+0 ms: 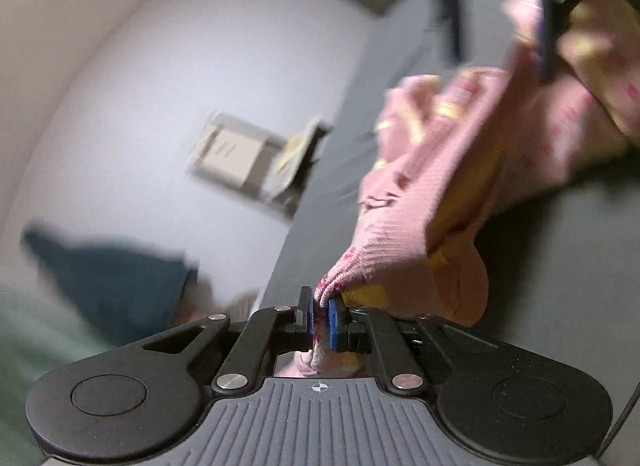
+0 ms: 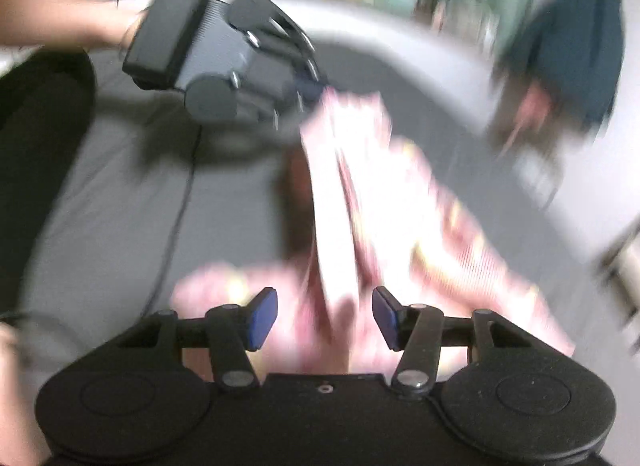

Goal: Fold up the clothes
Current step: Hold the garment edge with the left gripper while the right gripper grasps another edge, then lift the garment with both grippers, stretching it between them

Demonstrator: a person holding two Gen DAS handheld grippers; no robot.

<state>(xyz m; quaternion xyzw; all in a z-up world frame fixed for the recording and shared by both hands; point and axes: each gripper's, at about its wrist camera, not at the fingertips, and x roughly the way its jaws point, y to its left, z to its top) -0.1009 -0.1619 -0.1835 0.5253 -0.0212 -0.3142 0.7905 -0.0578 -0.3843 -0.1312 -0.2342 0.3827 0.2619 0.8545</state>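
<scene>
A pink knitted garment [image 1: 460, 169] with yellow patches hangs stretched above a grey surface [image 1: 560, 266]. My left gripper [image 1: 321, 320] is shut on one edge of it, with cloth bunched between the blue pads. The garment runs up to my right gripper [image 1: 500, 13] at the top right, seen blurred. In the right wrist view my right gripper [image 2: 325, 318] is open, and a fold of the pink garment [image 2: 360, 201] lies between the blue pads without being pinched. The left gripper [image 2: 310, 89] shows there at the upper left, holding the garment's far end.
A white wall with a socket plate [image 1: 236, 153] is behind the grey surface. Dark blue cloth [image 1: 116, 278] and pale green cloth [image 1: 28, 338] are at the left. A black cable [image 2: 176, 221] crosses the grey surface. The person's arm [image 2: 60, 21] is at the upper left.
</scene>
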